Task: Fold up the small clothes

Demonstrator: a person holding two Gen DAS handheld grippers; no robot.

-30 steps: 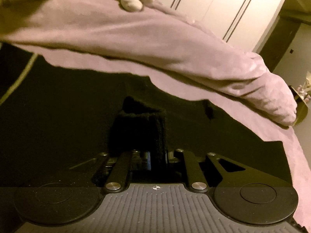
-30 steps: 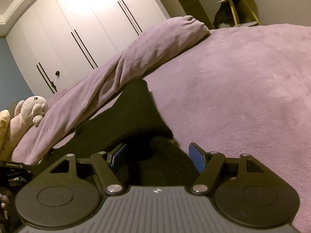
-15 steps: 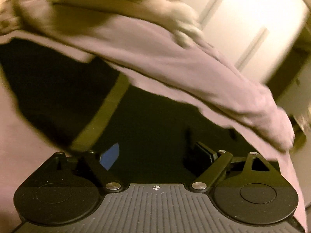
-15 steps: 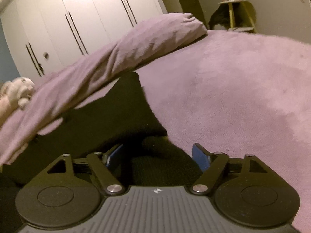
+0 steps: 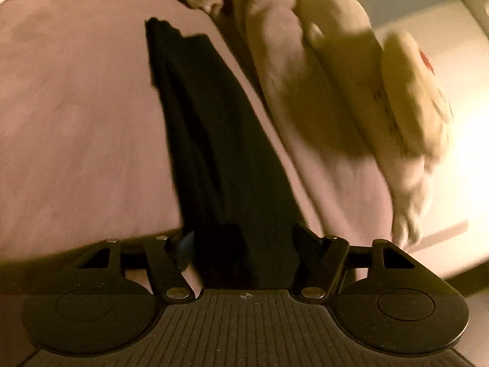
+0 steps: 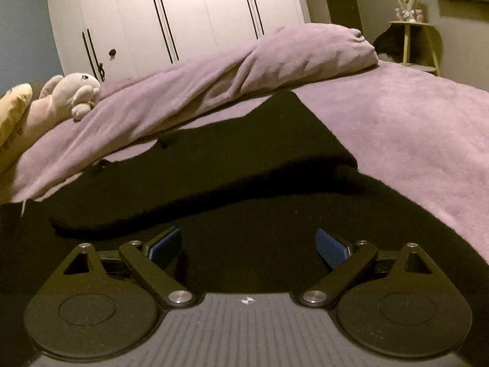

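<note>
A black garment lies spread on the purple bedspread, its far part folded over onto the near part. My right gripper hovers low over the near black cloth. Its jaws are opening wide and its blue pads grip nothing. In the left wrist view the same black garment runs away from me as a long narrow strip. My left gripper straddles its near end. The jaws are closing with the cloth between them, and a thin gap still shows beside the left pad.
A rolled purple duvet lies along the bed's far side. A plush toy and a yellow pillow rest at its left end. Behind stand white wardrobe doors and a small side table. A round cream cushion shows at the left view's right.
My left gripper let go of the black cloth, swung across the bed and rolled, and now sits over a narrow end of the garment. My right gripper's jaws widened and released the cloth.
</note>
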